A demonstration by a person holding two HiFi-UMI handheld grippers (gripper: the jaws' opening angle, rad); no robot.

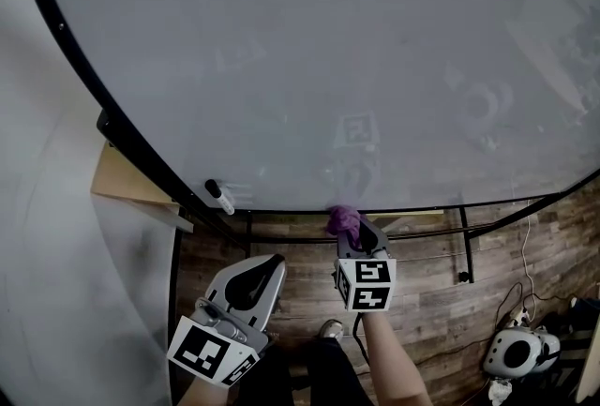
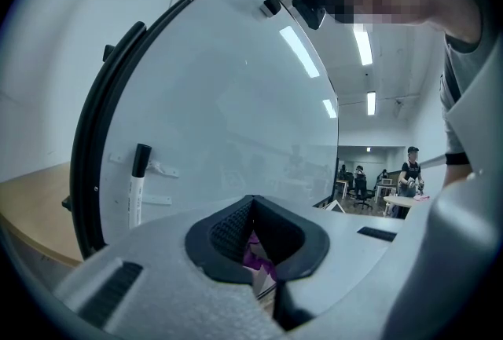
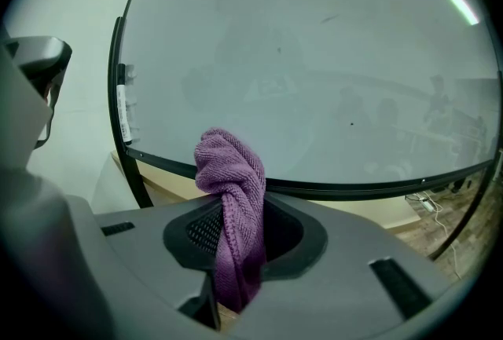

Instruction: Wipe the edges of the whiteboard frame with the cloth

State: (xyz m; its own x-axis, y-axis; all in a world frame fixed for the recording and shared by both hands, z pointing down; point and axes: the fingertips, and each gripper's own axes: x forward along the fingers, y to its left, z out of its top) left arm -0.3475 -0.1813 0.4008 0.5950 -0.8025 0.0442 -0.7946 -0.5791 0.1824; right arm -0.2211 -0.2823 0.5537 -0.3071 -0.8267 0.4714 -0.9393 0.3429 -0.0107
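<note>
Bunching above the right gripper (image 3: 236, 214), whose jaws are clamped on it, the purple cloth (image 3: 230, 173) is held against the whiteboard frame (image 3: 354, 191) and could be dragged free by hard rubbing; the left gripper (image 2: 253, 240) is held closed, empty.

We see a wood-plank floor (image 1: 441, 301) from 3 to 6 o'clock in the head view. A white and grey device (image 1: 514, 353) and loose cables (image 1: 518, 301) lie on it at 4 o'clock. A plain pale wall (image 1: 37, 235) fills 7 to 10 o'clock, with a light wooden board (image 1: 122, 179) at 9. In the left gripper view, 2 ceiling strip lights (image 2: 365, 44) glow at 1 o'clock, above a distant office with desks (image 2: 397, 203) at 3.
</note>
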